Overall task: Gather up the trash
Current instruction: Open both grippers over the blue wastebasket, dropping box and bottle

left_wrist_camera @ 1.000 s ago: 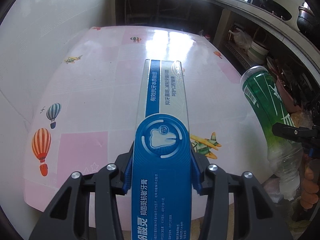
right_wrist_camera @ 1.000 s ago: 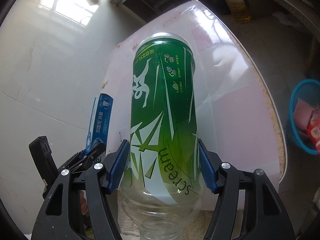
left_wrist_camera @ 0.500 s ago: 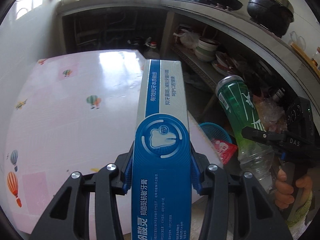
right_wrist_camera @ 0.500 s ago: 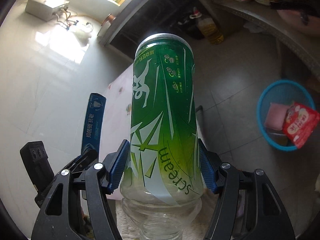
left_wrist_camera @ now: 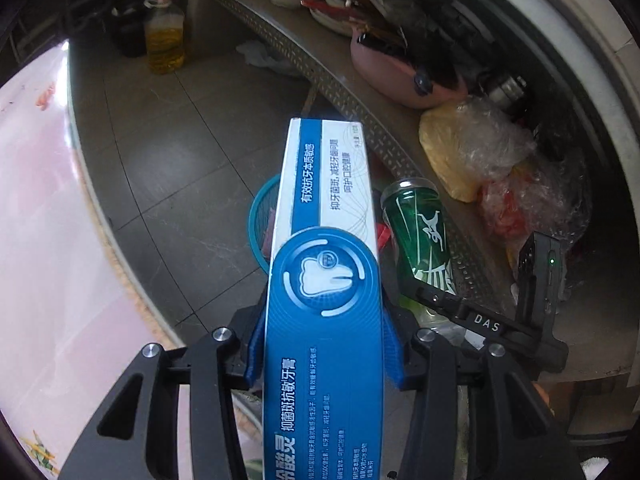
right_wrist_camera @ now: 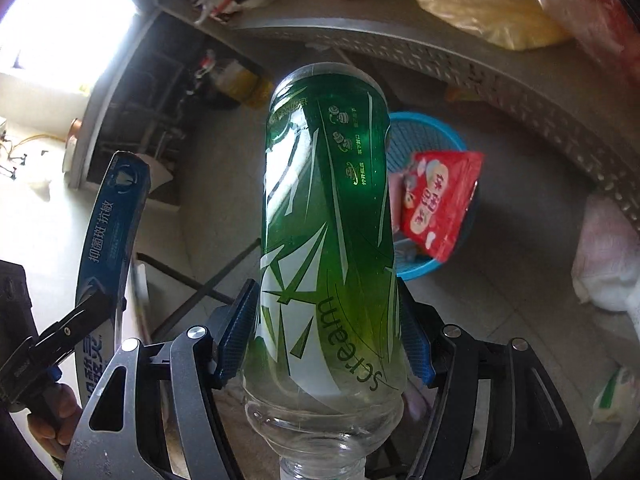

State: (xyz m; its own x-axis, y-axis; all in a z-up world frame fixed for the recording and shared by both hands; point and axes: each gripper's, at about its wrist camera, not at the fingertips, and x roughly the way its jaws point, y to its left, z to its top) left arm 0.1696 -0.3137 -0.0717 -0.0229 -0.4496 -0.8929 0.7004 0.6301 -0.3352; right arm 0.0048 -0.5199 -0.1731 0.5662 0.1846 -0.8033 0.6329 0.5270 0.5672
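Observation:
My left gripper is shut on a blue and white toothpaste box, held out over the floor past the table edge. My right gripper is shut on a green-labelled plastic bottle, base pointing forward. A blue trash basket stands on the floor ahead, holding a red snack packet; in the left wrist view the basket is mostly hidden behind the box. The bottle and right gripper show at the right of the left wrist view. The toothpaste box shows at the left of the right wrist view.
The pink table lies at the left. A metal shelf runs along the right with bowls, a pink pot and plastic bags. A yellow oil jug stands on the tiled floor. White bags lie at the right.
Both grippers have swung right and down, away from the table, toward the floor and the blue basket. The basket is now closer. Both still hold their items.

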